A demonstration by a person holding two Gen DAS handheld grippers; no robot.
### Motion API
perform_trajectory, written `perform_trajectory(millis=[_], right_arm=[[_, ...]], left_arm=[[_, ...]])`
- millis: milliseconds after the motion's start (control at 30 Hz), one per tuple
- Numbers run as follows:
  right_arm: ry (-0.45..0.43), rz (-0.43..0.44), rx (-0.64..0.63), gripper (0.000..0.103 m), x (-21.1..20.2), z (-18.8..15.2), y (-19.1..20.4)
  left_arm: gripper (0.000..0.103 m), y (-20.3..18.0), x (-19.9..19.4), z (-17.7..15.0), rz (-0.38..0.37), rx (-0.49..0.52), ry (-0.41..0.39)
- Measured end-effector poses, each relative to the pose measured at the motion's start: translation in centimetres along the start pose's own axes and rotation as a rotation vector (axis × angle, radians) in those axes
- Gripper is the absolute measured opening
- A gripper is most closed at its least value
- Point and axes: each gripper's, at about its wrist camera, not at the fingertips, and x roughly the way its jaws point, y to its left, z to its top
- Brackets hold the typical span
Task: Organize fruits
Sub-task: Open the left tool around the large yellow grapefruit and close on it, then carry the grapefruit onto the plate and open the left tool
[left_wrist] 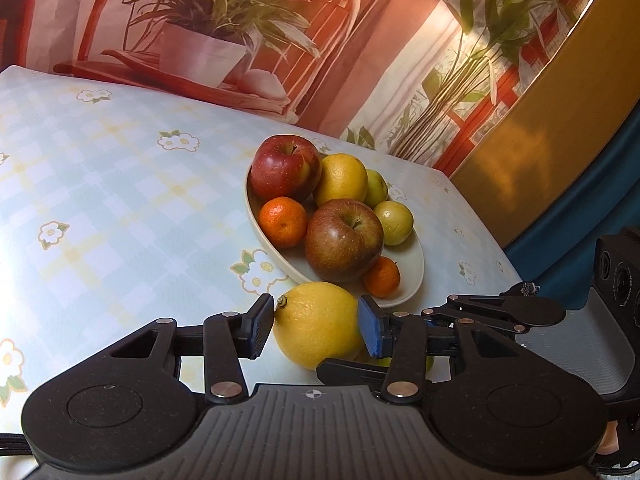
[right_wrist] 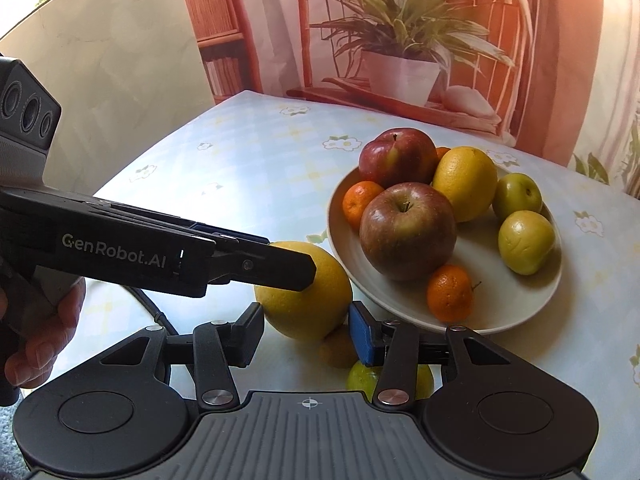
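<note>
Left wrist view: left gripper [left_wrist: 316, 328] is clamped on the loose yellow citrus [left_wrist: 320, 336]. The ribbed black pad sits on its stem end and the blue pad on the far flank, and both look pressed in.
Loose citrus: round, with pebbled rind, low at the tablecloth [left_wrist: 120, 200] just in front of the plate's near rim.
Plate [left_wrist: 410, 264]: shallow, smooth and cream.
Plate's load: two glossy speckled apples [left_wrist: 343, 240], two dimpled mandarins [left_wrist: 283, 222], one big yellow citrus [left_wrist: 342, 179] and two smooth green fruits [left_wrist: 394, 222].
Cloth: slick check print with daisies.
Right wrist view: right gripper [right_wrist: 306, 336] has its pads parted, and the gap frames the same yellow citrus.
Stray green fruit [right_wrist: 362, 376]: round and mostly hidden under the right gripper's blue-padded finger. I can't tell if they touch.
Hand [right_wrist: 36, 320]: wrapped round the left gripper's handle.
</note>
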Motion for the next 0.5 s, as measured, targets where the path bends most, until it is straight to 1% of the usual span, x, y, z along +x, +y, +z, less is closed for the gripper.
perform_trajectory(millis=[167,333,500], right_arm=[[-0.012,-0.001,0.018,0.043,-0.4,0.1,0.0],[-0.073,-0.008,0.04,0.043,-2.2,0.3,-0.7],[-0.134,-0.028,0.067,0.042,-4.4,1.0,-2.4]], left_arm=[[0.048,-0.3,-0.1,0.4,0.007,0.018,0.013],[0.046,-1.7,-0.9,1.4,-0.002,0.068,-0.008],[0.045,-4.0,-0.7,3.5,-0.02,0.124,-0.016]])
